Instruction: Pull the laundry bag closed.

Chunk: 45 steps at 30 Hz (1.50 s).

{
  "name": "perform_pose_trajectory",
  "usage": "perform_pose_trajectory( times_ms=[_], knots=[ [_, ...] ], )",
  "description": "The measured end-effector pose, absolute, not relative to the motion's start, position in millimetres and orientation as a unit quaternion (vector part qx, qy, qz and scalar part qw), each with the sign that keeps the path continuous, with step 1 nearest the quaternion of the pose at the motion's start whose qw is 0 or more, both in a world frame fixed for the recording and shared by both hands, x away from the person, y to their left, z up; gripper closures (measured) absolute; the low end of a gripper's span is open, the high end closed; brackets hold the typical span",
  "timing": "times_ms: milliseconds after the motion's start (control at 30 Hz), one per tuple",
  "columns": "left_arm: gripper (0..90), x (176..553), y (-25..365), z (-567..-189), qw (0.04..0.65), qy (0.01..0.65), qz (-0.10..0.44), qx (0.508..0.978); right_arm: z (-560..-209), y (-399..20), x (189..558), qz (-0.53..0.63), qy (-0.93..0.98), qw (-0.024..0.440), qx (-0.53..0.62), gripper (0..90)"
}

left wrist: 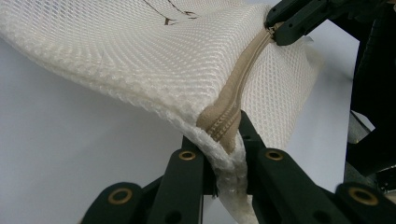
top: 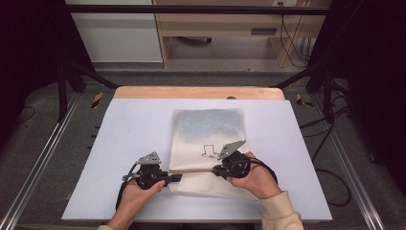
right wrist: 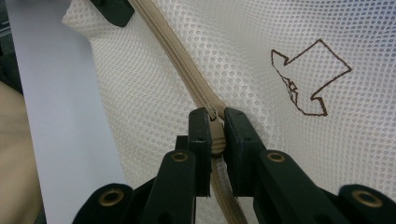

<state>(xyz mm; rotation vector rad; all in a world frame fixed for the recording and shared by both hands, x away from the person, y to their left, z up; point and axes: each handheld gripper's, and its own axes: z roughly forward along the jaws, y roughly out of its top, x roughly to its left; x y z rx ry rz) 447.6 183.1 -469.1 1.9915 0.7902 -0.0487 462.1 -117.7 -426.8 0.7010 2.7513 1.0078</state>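
High view: we see a cream-white mesh zip bag (top: 208, 143) lying on the pale lavender tabletop (top: 129, 129), its near edge lifted between both claws. Left claw (top: 175, 178), clamped shut on the bag's corner at the beige zipper's (top: 191, 170) end; in the left gripper view the mesh (left wrist: 140, 56) rises just ahead of the claw (left wrist: 229, 149). Right claw (top: 216, 169), closed on the zipper pull (right wrist: 215, 133); in the right gripper view the brown outline drawing (right wrist: 308, 77) sits to the right of the claw (right wrist: 215, 135), near it.
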Motion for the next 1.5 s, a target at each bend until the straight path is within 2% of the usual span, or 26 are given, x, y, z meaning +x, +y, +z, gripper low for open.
perform_pose_trajectory(
  times_ms=[1500],
  knots=[
    [83.4,447,183,-468,0.48,0.319,-0.014,0.817,-425,-159,455,0.342,0.896,0.076,0.271,81.9]
  ],
)
